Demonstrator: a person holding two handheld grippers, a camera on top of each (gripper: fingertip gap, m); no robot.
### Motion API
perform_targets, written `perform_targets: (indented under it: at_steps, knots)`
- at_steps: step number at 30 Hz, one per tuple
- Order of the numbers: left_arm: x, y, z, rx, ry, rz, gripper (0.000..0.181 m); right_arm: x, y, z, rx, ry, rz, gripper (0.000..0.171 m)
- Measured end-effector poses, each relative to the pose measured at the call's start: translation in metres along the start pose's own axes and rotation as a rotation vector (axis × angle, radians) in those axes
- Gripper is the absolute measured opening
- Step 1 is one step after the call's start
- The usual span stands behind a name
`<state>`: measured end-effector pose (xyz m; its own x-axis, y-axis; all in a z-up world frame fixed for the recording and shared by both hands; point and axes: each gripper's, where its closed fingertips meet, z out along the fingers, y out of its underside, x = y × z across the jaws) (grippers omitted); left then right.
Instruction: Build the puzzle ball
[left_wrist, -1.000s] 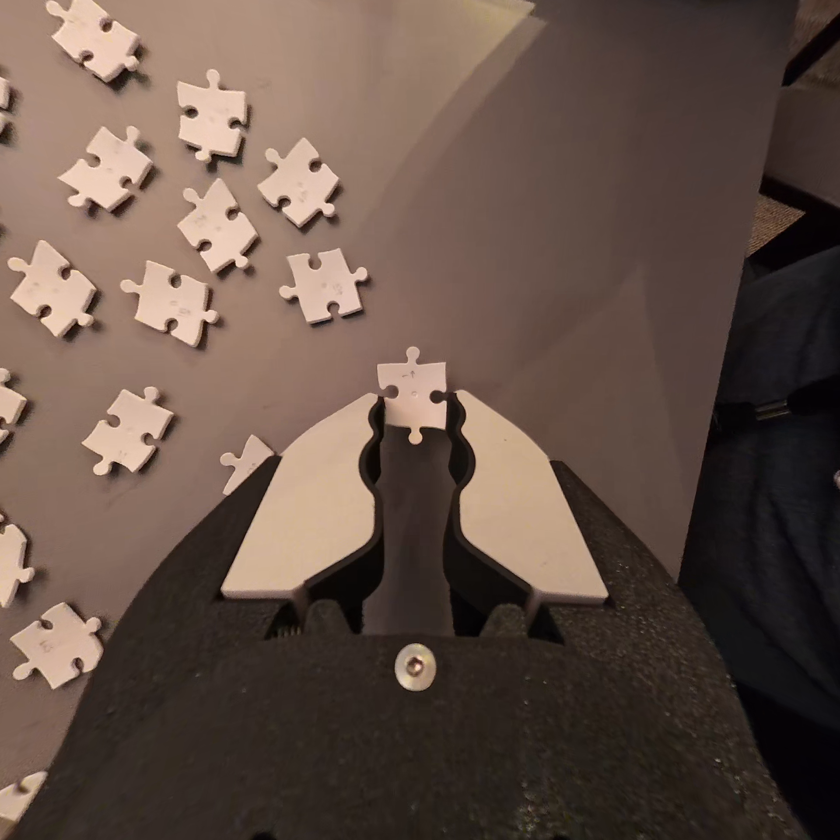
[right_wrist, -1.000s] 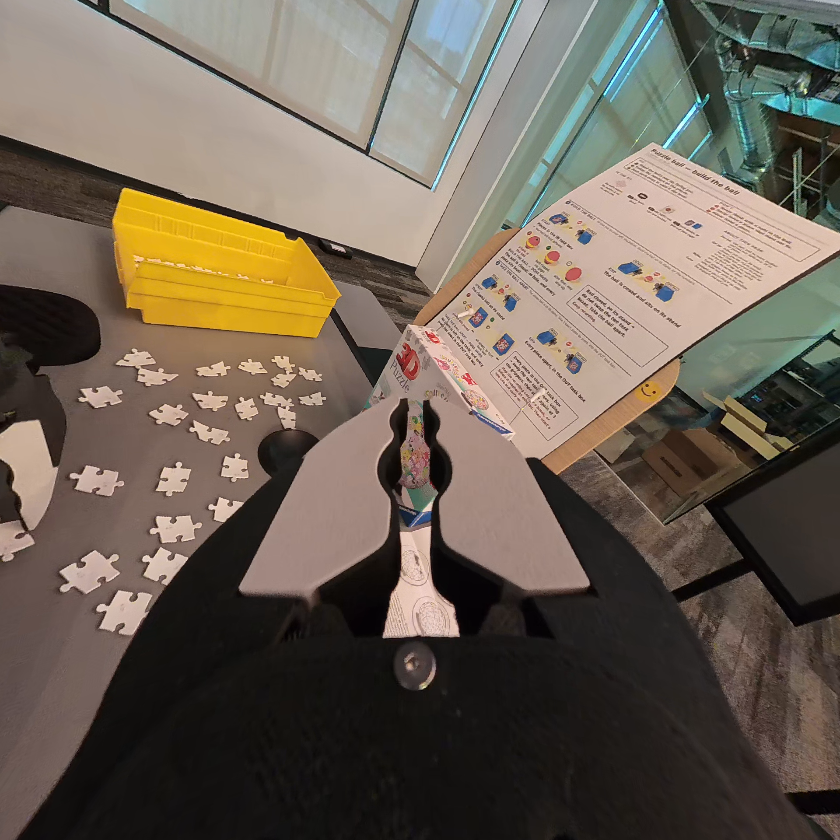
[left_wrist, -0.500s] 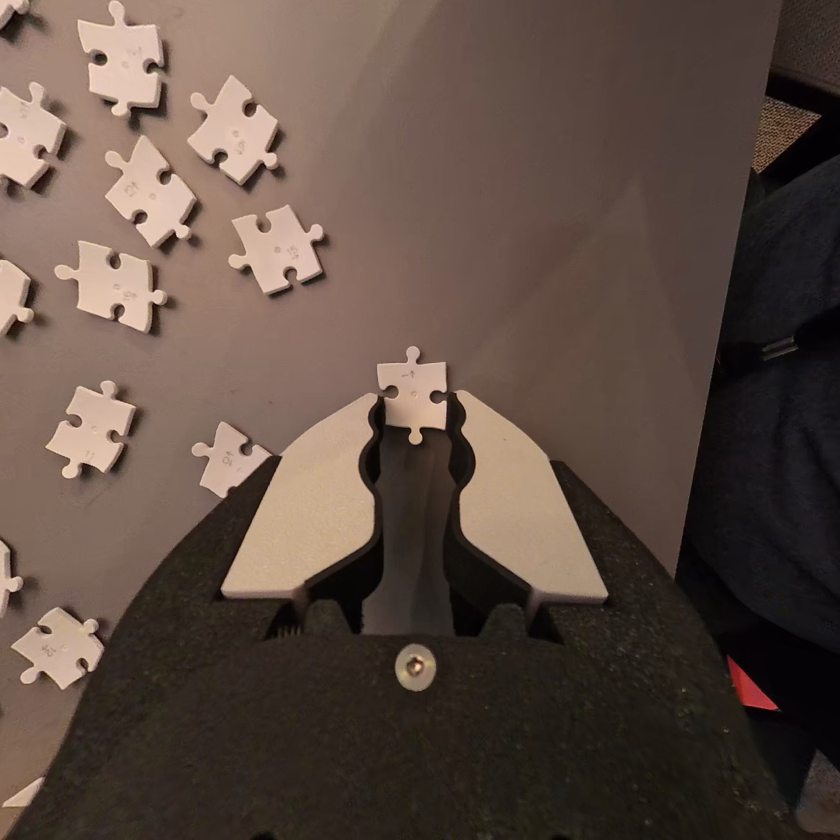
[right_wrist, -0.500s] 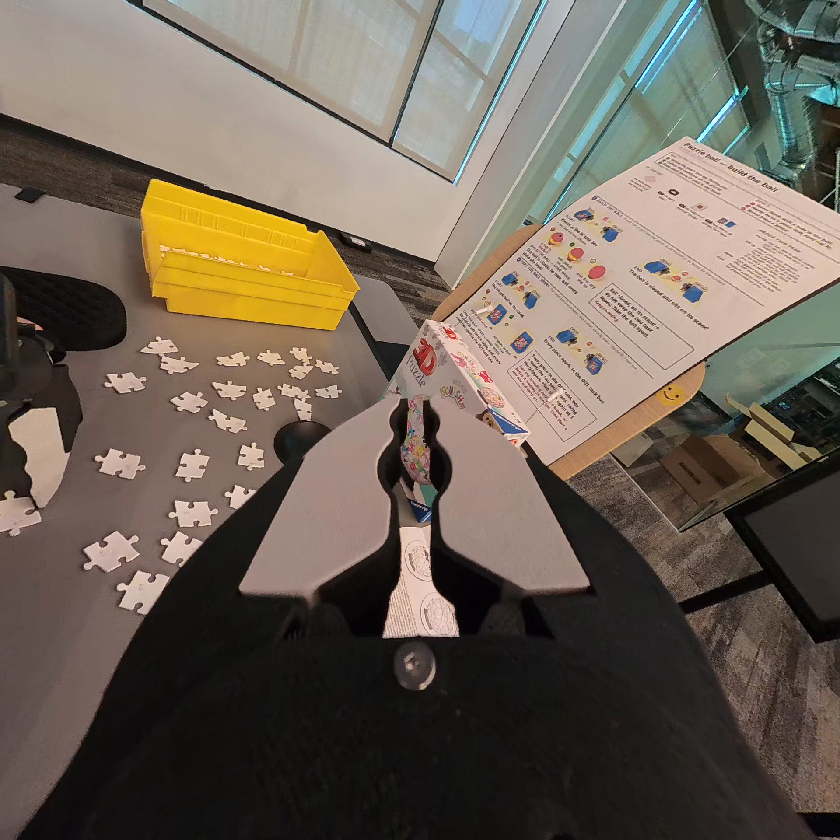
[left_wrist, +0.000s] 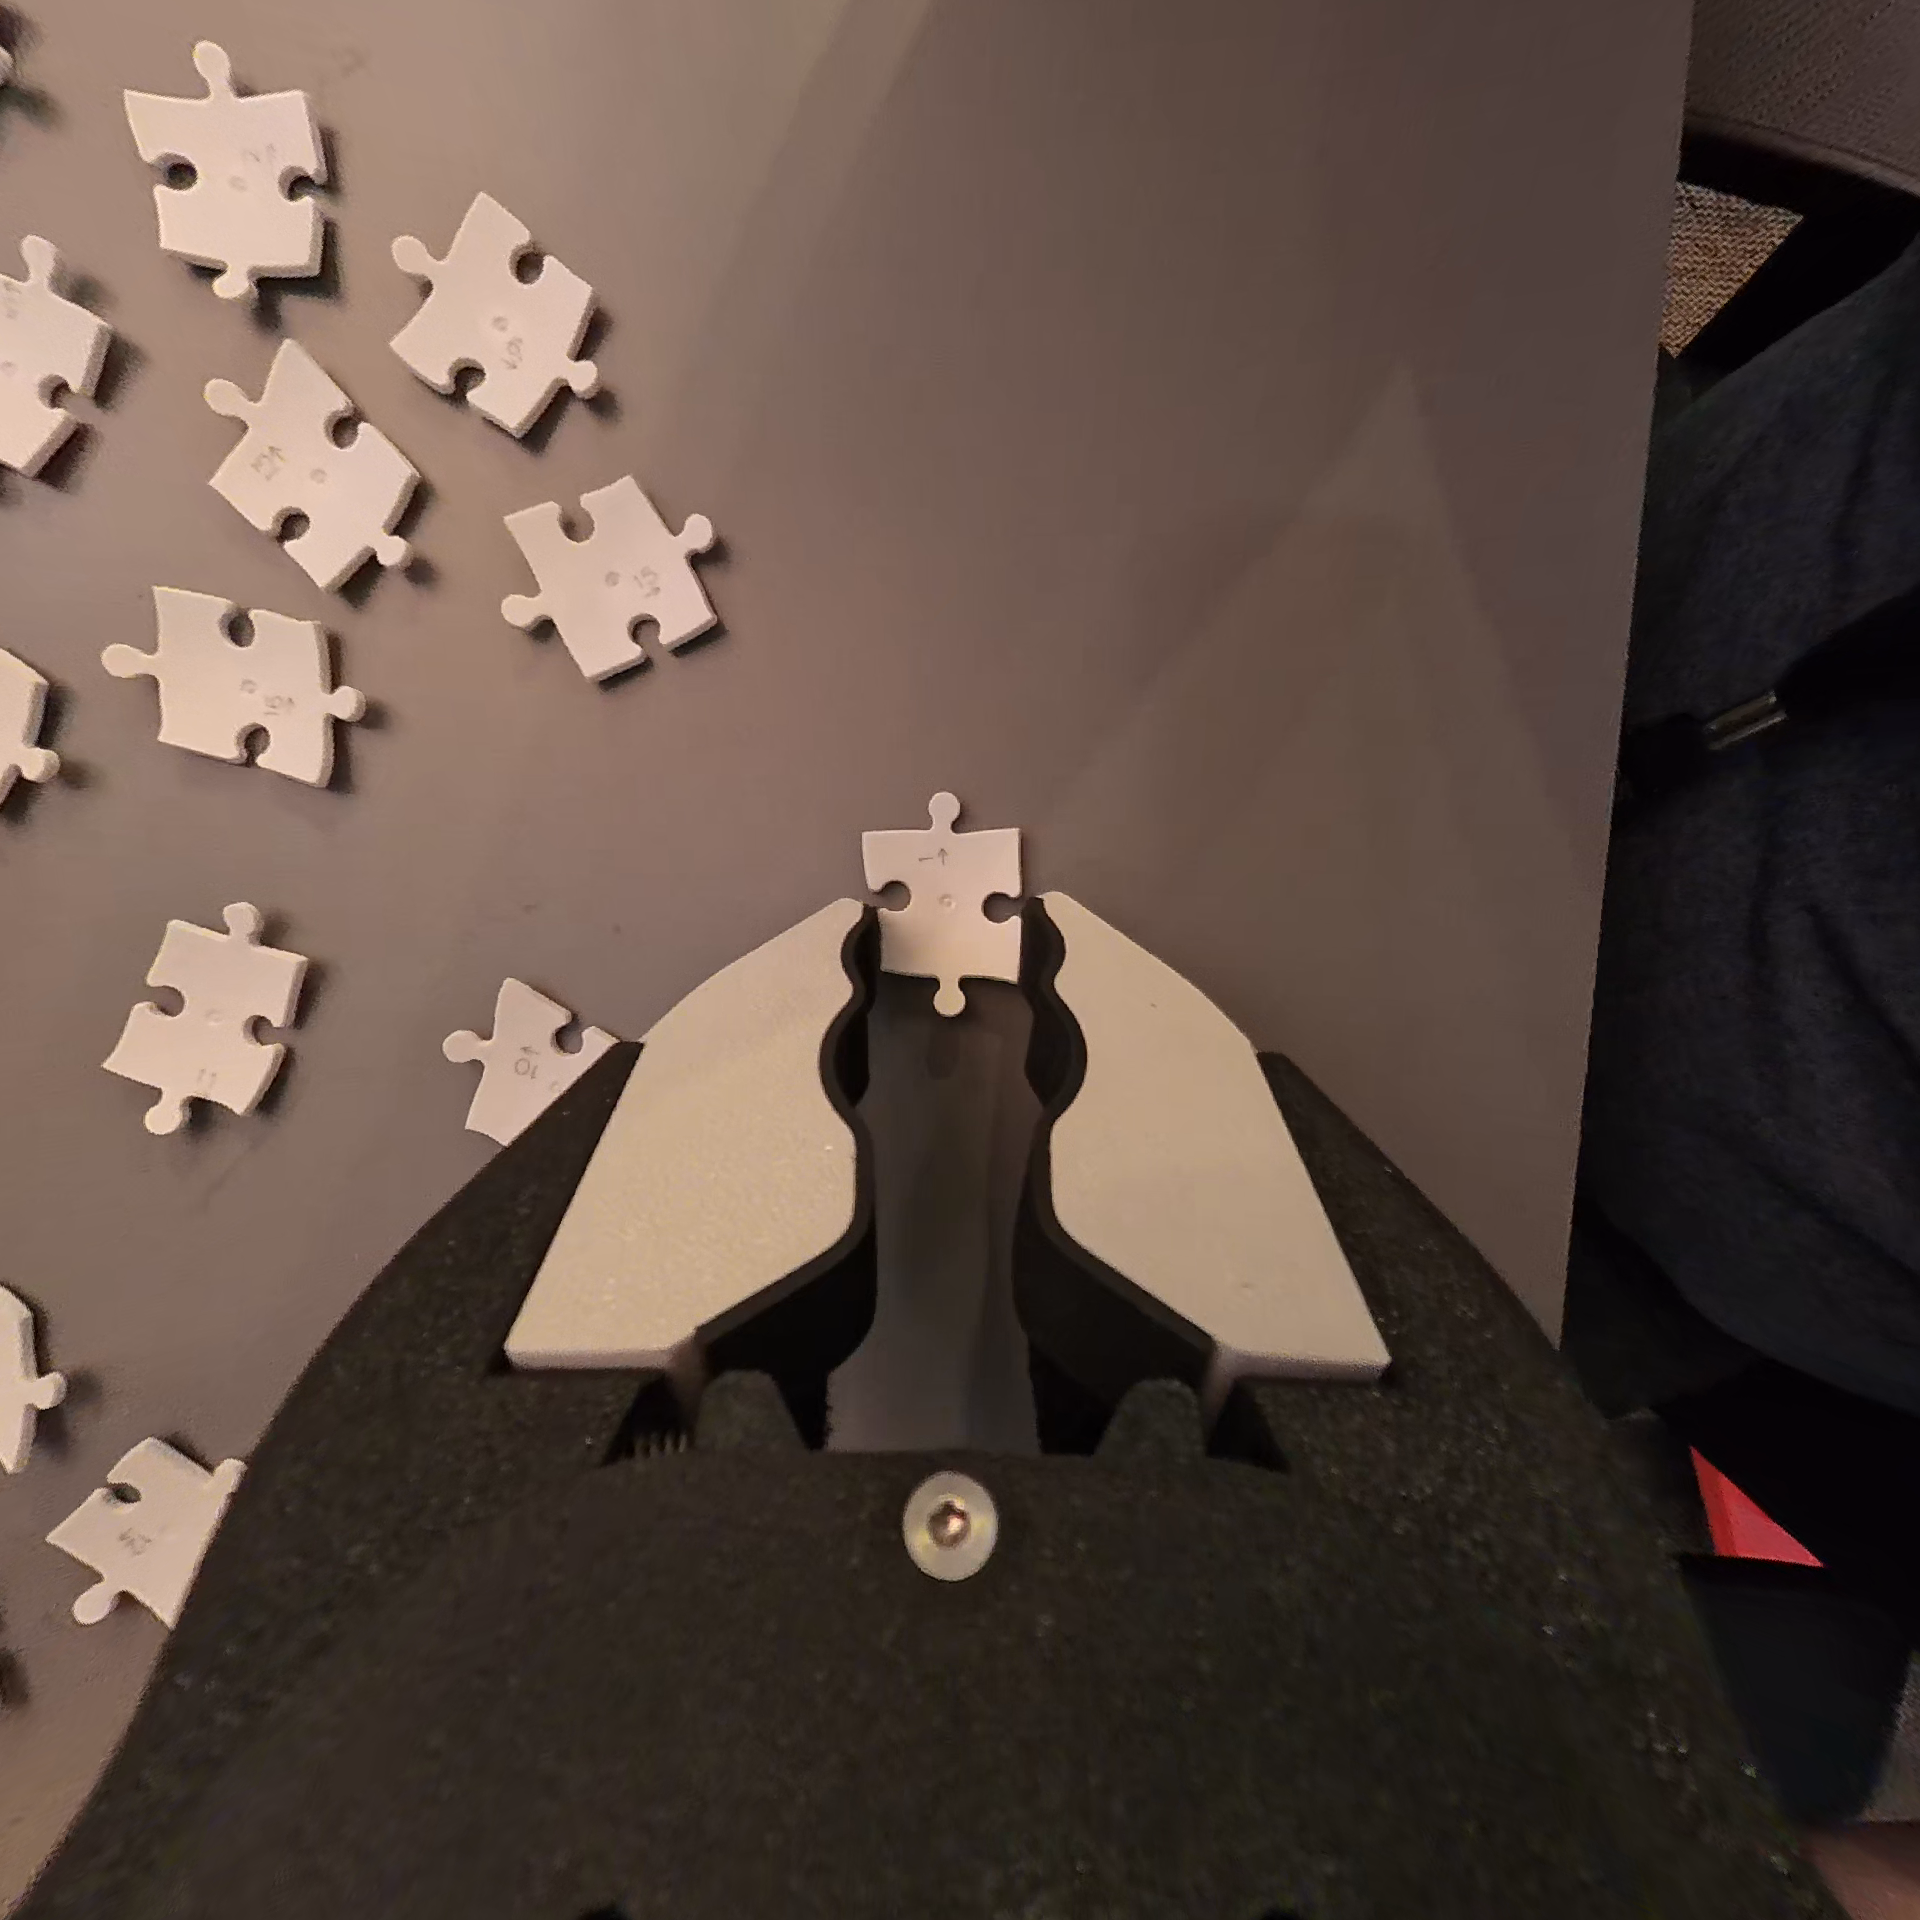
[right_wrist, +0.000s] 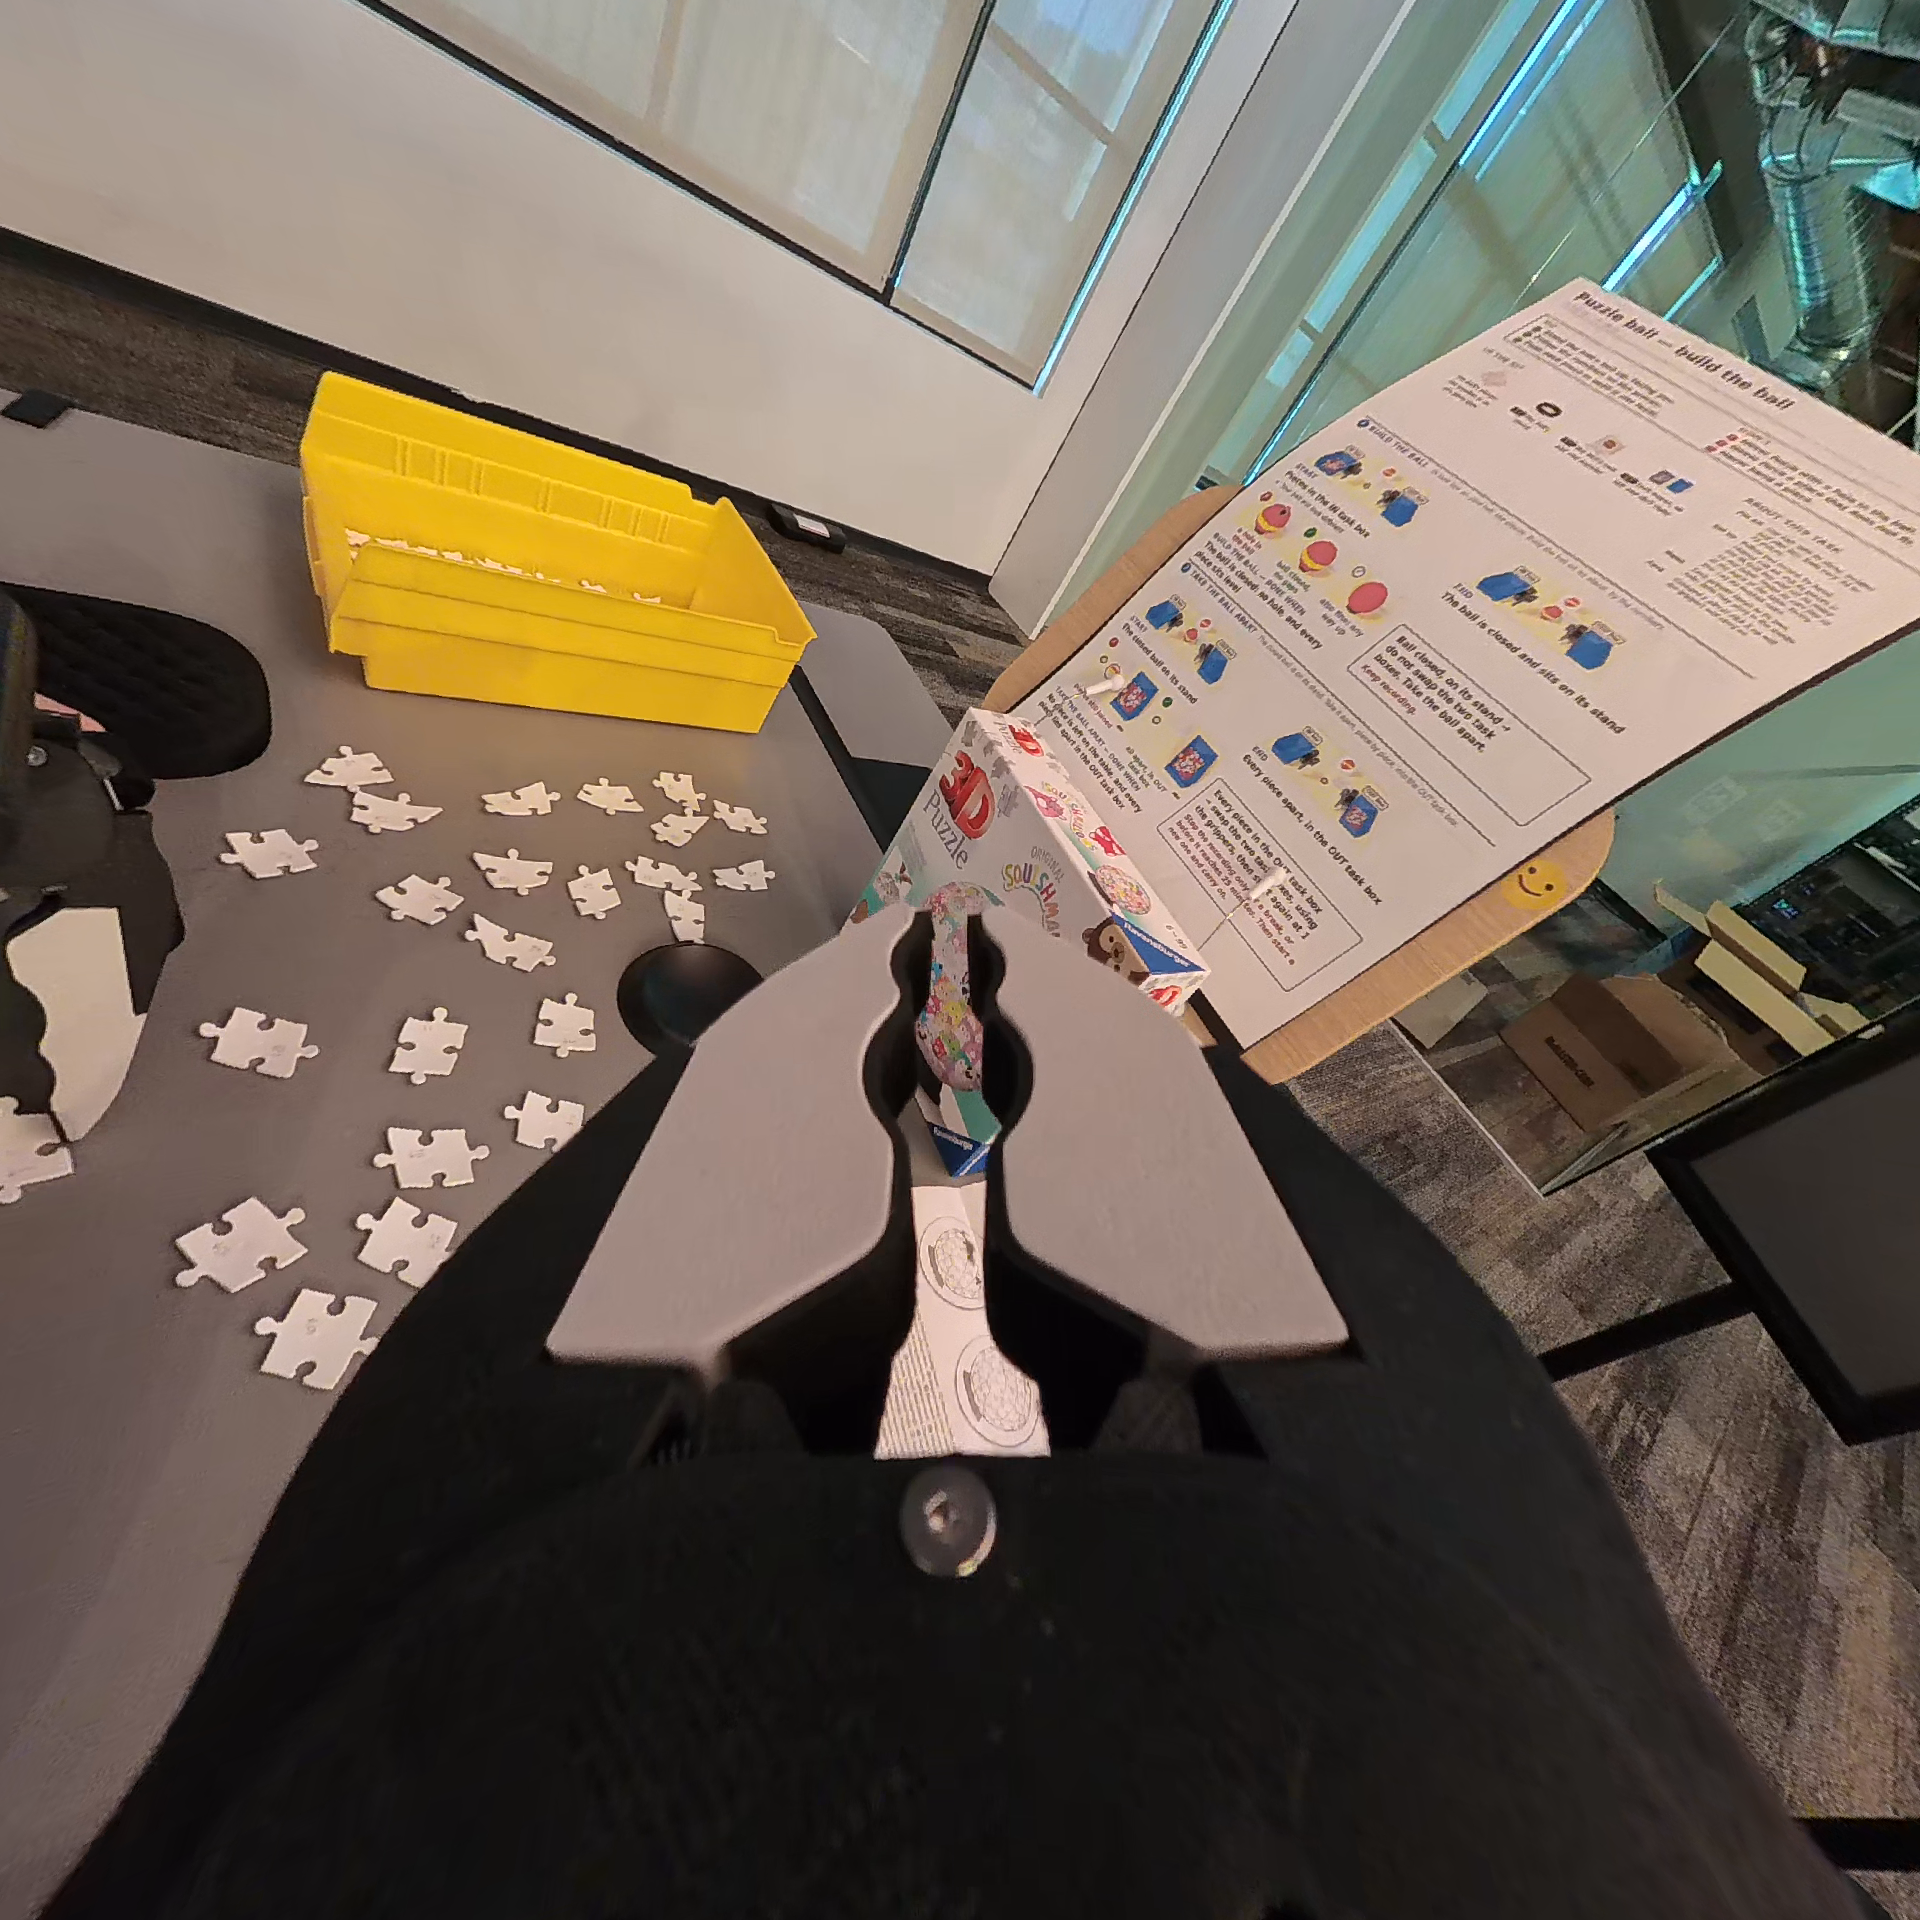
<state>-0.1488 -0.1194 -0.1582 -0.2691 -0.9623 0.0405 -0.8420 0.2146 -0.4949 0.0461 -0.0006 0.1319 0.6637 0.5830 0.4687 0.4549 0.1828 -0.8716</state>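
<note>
My left gripper (left_wrist: 945, 920) is shut on a white puzzle piece (left_wrist: 943, 883), held flat by its two side edges at the fingertips, above the grey table (left_wrist: 1143, 416). Several loose white pieces (left_wrist: 613, 582) lie on the table to its left. My right gripper (right_wrist: 948, 925) is shut on a colourful curved puzzle piece (right_wrist: 951, 997), seen edge-on between the pads, held above the table's right end. The left gripper's pale finger (right_wrist: 73, 997) shows at the left edge of the right wrist view.
A yellow bin (right_wrist: 561, 665) with pieces stands at the back. A black round stand (right_wrist: 681, 987), the puzzle box (right_wrist: 1039, 842) and a tilted instruction board (right_wrist: 1455, 665) are ahead of the right gripper. The table edge (left_wrist: 1621, 727) and a person's dark clothing (left_wrist: 1787, 727) are right of the left gripper. The left gripper's tips are roughly 35 centimetres from the right gripper's.
The left gripper has drifted right over the table with its white piece unmoved in the grasp. The right wrist view has swung a little left, still holding the colourful piece.
</note>
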Motion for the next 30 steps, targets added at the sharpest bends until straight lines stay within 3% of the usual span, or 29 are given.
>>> perform_targets:
  at_steps: [30]
  knots:
    - [-0.0011, -0.0021, 0.0002, 0.018, 0.016, -0.005, 0.028, -0.0020, 0.0071, 0.0037, -0.037, -0.012, -0.012, 0.007]
